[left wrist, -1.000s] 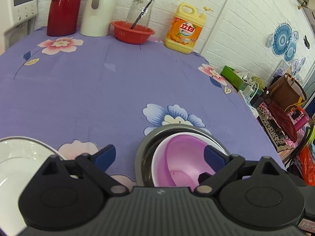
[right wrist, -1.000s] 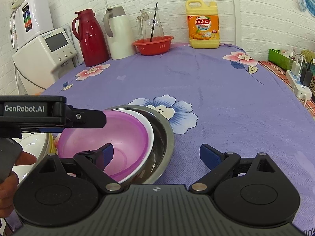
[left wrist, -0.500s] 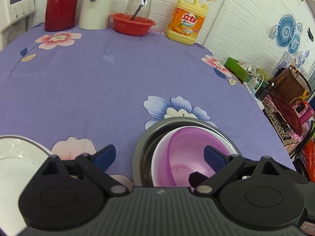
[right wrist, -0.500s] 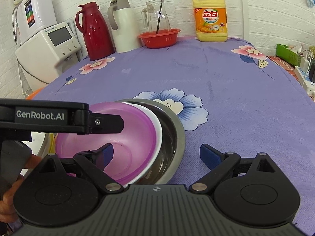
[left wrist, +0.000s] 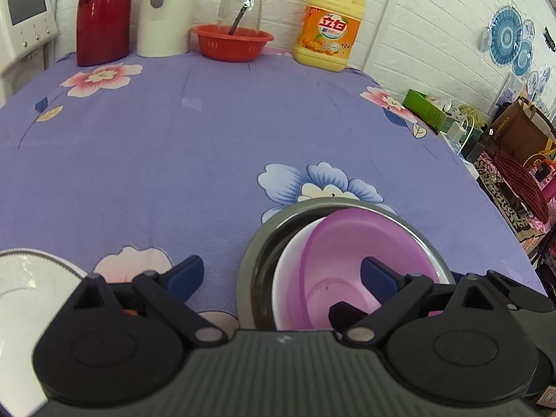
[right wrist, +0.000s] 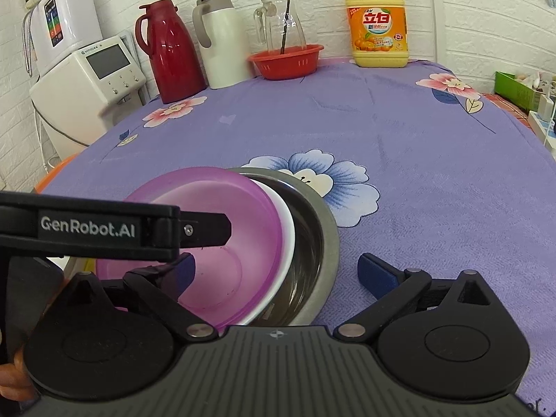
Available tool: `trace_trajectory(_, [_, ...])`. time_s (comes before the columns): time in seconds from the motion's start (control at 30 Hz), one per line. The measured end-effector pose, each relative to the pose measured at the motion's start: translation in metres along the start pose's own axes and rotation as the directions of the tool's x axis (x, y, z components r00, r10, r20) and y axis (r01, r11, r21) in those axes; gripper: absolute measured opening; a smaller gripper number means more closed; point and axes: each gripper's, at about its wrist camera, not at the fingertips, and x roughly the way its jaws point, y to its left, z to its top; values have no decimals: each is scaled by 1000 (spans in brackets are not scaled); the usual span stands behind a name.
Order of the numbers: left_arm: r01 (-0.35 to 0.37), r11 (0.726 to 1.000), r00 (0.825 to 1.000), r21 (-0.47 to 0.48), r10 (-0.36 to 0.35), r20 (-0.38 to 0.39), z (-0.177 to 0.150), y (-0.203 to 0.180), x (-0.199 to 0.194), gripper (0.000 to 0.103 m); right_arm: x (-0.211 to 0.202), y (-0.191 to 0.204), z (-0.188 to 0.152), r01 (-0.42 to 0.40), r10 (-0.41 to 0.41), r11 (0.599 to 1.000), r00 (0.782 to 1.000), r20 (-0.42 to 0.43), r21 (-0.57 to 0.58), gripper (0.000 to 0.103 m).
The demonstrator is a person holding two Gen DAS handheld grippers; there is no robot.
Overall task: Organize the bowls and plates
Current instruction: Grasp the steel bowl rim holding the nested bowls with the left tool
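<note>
A translucent purple bowl [right wrist: 215, 243] sits tilted inside a white bowl [right wrist: 286, 243], both nested in a steel bowl [right wrist: 319, 243] on the worktop; a white plate [left wrist: 24, 288] lies to their left.

Left edge of left-wrist frame is cutting off white plate [left wrist: 24, 288]. Gripper bodies are hiding near rims of steel bowl [right wrist: 326, 239] & pink bowl [right wrist: 222, 222], lower centre.

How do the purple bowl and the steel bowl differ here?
The purple bowl is translucent plastic; the steel bowl is shiny metal. The purple bowl is smaller and sits nested inside, over a white bowl, while the steel bowl is outermost and rests on the tablecloth. The purple bowl leans tilted; the steel bowl sits level. Both are round, upright and look empty of food.
</note>
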Motion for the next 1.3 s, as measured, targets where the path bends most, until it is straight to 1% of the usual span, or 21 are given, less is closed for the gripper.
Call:
trace_trajectory(0.13, [13, 1000, 1000, 16, -13, 0, -1, -1, -1, 96, -1, 0, -3, 1, -1, 1000, 1000, 18, -7, 103])
trace_trajectory(0.3, [61, 998, 998, 25, -61, 6, 0, 1, -5, 96, -1, -1, -5, -4, 5, 1000, 999, 36, -13, 103])
trace_trajectory(0.43, [56, 998, 998, 33, -56, 0, -2, -1, -5, 96, -1, -1, -5, -5, 5, 1000, 999, 35, -15, 103])
trace_trajectory(0.5, [57, 998, 998, 34, -57, -1, -3, -1, -7, 96, -4, -1, -3, 17, -17, 1000, 1000, 20, 6, 103])
trace_trajectory(0.53, [60, 998, 998, 33, -60, 1, -3, -1, -8, 96, -7, -1, -3, 21, -21, 1000, 999, 27, 23, 103])
trace_trajectory(0.6, [67, 997, 998, 28, -67, 6, -2, 0, -11, 96, -14, -2, -3, -3, 1, 999, 999, 47, 36, 103])
trace_trajectory(0.73, [69, 997, 998, 26, -69, 4, -3, -1, -7, 95, -15, -4, -3, 7, -8, 999, 999, 47, 38, 103])
trace_trajectory(0.77, [61, 998, 998, 36, -61, 8, -5, -2, -7, 93, -14, -4, -4, -6, 4, 999, 999, 41, 42, 103])
trace_trajectory(0.83, [53, 996, 998, 72, -55, 25, -8, -6, -8, 80, -11, -4, -7, -29, 27, 999, 999, 35, 42, 103])
trace_trajectory(0.9, [98, 995, 995, 33, -99, 16, -8, -3, -8, 66, -11, 0, -8, -40, 39, 999, 998, 43, 19, 103])
trace_trajectory(0.93, [94, 995, 995, 24, -94, 18, -8, -2, -8, 62, -12, -1, -8, -65, 64, 997, 997, 41, 32, 98])
trace_trajectory(0.97, [81, 996, 996, 26, -82, 24, -9, -3, -8, 57, -12, 0, -7, -65, 64, 997, 997, 38, 43, 98])
trace_trajectory(1.03, [75, 997, 997, 18, -76, 23, -10, -5, -10, 50, -14, 5, -7, -45, 44, 999, 998, 38, 26, 98])
trace_trajectory(1.17, [91, 996, 995, -4, -91, 40, -9, -6, -20, 50, -27, 14, -6, 6, -5, 1000, 998, 67, -14, 99])
trace_trajectory(1.3, [102, 995, 993, -4, -102, 62, -9, -6, -31, 50, -36, 19, -3, 20, -18, 999, 997, 80, -32, 99])
